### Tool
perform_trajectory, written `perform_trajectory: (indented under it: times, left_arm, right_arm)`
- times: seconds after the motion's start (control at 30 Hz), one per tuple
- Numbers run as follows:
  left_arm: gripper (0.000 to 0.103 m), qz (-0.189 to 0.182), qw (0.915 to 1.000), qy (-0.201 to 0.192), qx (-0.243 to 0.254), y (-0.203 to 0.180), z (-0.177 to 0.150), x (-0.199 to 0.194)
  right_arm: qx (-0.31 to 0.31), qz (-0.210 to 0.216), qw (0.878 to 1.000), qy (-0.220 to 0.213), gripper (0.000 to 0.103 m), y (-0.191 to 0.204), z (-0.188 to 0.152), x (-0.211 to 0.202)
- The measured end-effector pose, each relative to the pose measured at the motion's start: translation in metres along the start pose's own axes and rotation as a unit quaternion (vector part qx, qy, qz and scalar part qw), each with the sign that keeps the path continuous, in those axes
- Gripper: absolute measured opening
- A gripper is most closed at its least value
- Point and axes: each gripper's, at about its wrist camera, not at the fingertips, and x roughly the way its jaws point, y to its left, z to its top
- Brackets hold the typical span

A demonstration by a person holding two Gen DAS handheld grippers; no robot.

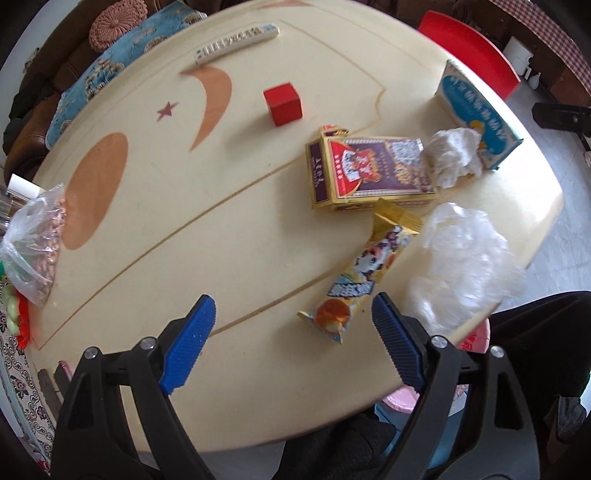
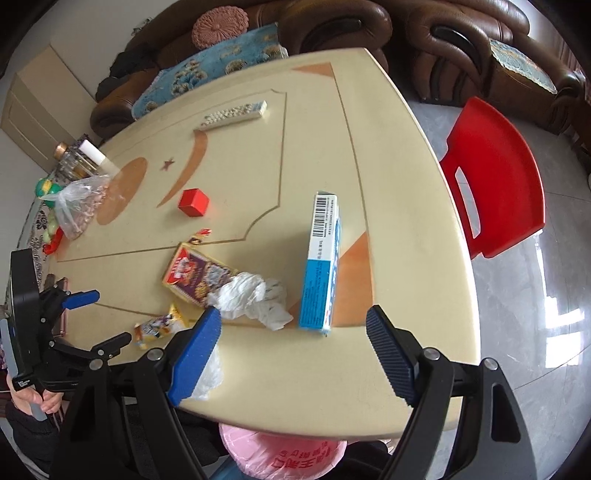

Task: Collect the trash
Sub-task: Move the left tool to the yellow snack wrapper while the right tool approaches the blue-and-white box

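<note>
Blue ribbed pads on black arms fill the bottom of both views: I hold the left gripper [image 1: 293,332] and the right gripper [image 2: 293,345] with fingers spread wide and nothing between them, both tilted steeply at the tabletop, which I judge to be an approach to a first pick. Nearest the left gripper, low and right of centre in its view, lies the yellow printed snack wrapper [image 1: 356,280], its near end between the pads but untouched. Beside it sits the crumpled clear plastic film [image 1: 465,258]. In the right view a pink plastic bag [image 2: 284,452] hangs open below the table edge, presumably the receptacle. Mid-frame lie the flattened red-and-gold carton [image 1: 369,170], the crumpled white tissue [image 2: 251,295] and the blue-and-white box [image 2: 321,262] standing on edge. Farther off are a red cube [image 1: 283,104] and a white remote control [image 1: 236,42]. The cream laminate table [image 1: 166,206] bears orange moon-and-star inlays; a red plastic chair [image 2: 495,184] and brown leather sofa [image 2: 332,26] lie beyond.
</note>
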Motion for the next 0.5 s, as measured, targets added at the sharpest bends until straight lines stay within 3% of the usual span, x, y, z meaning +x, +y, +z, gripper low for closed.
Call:
perform_trajectory:
  times: [0.5]
  left_arm:
    - [0.085, -0.041, 0.9991, 0.011, 0.006, 0.009, 0.002, 0.028]
  right_arm:
    - [0.014, -0.016, 0.999, 0.029, 0.079, -0.008, 0.026, 0.058]
